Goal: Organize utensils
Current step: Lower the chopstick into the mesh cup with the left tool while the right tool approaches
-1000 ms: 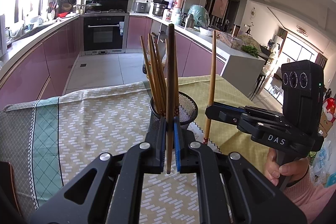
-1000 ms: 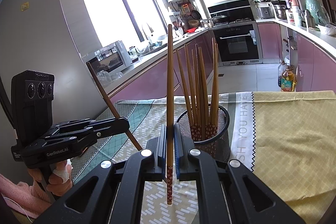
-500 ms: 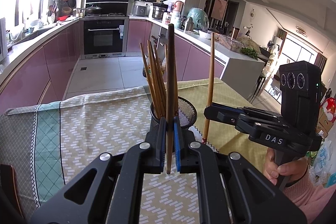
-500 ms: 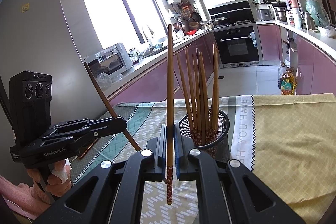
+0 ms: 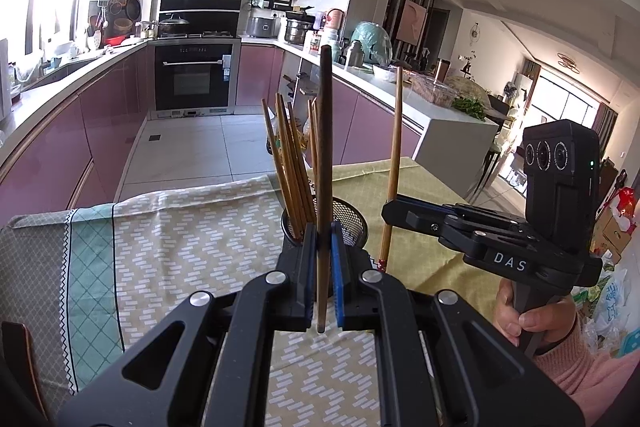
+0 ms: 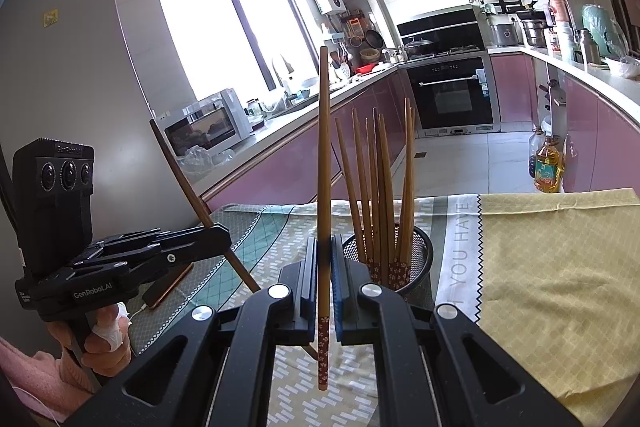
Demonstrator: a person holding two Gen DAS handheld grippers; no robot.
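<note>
Nothing's changed: both grippers, left (image 5: 320,291) and right (image 6: 323,291), still clench one chopstick each beside the mesh cup (image 6: 420,259), undropped.

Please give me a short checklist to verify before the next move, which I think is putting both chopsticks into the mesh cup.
1. Left gripper shut on dark chopstick: ok.
2. Right gripper shut on light chopstick: ok.
3. Mesh cup upright on tablecloth: ok.
4. Room left in the cup among the standing chopsticks: cannot tell.
5. Light chopstick's patterned end down, like those in the cup: ok.
</note>
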